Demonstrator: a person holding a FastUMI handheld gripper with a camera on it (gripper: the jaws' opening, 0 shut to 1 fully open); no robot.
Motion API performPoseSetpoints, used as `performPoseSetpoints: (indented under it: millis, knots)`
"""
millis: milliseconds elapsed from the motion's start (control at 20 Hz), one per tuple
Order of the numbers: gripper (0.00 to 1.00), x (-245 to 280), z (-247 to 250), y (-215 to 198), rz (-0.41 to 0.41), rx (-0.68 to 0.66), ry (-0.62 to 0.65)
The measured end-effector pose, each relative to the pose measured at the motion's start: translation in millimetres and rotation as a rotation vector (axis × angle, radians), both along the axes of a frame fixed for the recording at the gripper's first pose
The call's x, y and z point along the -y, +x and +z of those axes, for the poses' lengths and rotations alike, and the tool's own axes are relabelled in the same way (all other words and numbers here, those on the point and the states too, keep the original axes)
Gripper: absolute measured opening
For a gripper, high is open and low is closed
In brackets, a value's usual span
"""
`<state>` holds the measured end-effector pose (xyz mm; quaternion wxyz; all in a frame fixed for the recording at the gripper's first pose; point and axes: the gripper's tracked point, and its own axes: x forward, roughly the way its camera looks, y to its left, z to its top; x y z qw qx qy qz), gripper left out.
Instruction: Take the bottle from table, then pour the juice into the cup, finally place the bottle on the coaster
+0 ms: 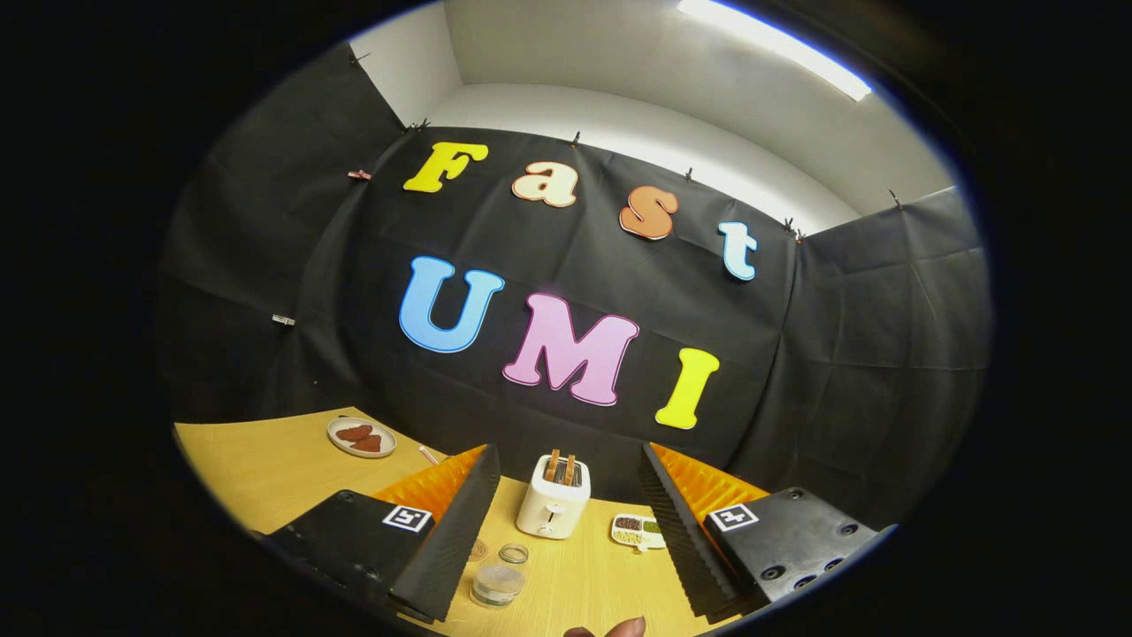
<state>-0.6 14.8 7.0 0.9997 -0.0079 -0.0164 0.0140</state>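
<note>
1. Two clear containers stand close together on the table (265,460), between the fingers and nearer the left one: a larger clear container (498,584) and, just beyond it, a small clear glass (513,554). I cannot tell which is the bottle and which the cup.
2. Both appear to stand upright with the mouth up, so the long axis runs straight up from the table top. No liquid can be made out in either.
3. The coaster (478,550), a round woven disc, lies flat just left of the small glass, partly hidden by the left finger.
4. The gripper (566,449) has its fingers spread wide and holds nothing; both containers sit well short of the fingertips.
5. Bare table top shows to the right of the containers, up to the right finger.
6. A white toaster (553,506) with two slices standing in its slots stands beyond the containers, near the table's far edge by the black cloth wall.
7. A small white dish of beans (638,531) lies right of the toaster, touching the right finger's outline.
8. A plate (361,436) with brown pieces sits near the far left corner, well apart, outside the left finger.
9. A fingertip (619,628) of a person shows at the near edge.
</note>
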Motion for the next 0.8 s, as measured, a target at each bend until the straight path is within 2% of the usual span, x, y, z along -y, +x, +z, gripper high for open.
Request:
performPoseSetpoints:
  millis: [700, 800]
  knots:
    - [0.97, -14.1, -7.6, -3.1, 0.029, 0.061, 0.016]
    - [0.97, -24.9, -17.1, -8.0, 0.056, 0.070, 0.037]
